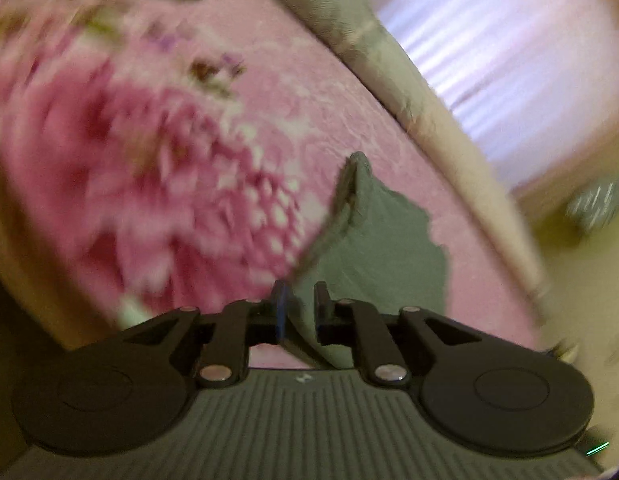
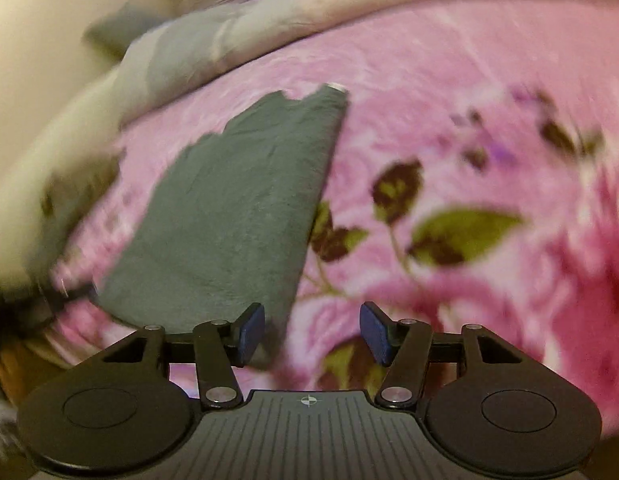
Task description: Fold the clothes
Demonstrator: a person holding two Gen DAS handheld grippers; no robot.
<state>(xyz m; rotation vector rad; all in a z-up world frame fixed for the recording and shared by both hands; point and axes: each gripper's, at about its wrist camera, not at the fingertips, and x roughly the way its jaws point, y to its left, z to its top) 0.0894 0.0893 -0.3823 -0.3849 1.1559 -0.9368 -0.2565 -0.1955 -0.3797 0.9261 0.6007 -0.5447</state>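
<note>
Left tongs pinching grey cloth

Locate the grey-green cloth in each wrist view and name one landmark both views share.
Left wrist: the grey-green cloth lies right of centre, its near edge pinched in the left gripper.
Right wrist: the same cloth fills the left-centre; the right gripper is open, its left finger beside the cloth's near corner.
Shared landmark: the pink floral blanket beneath it.
</note>
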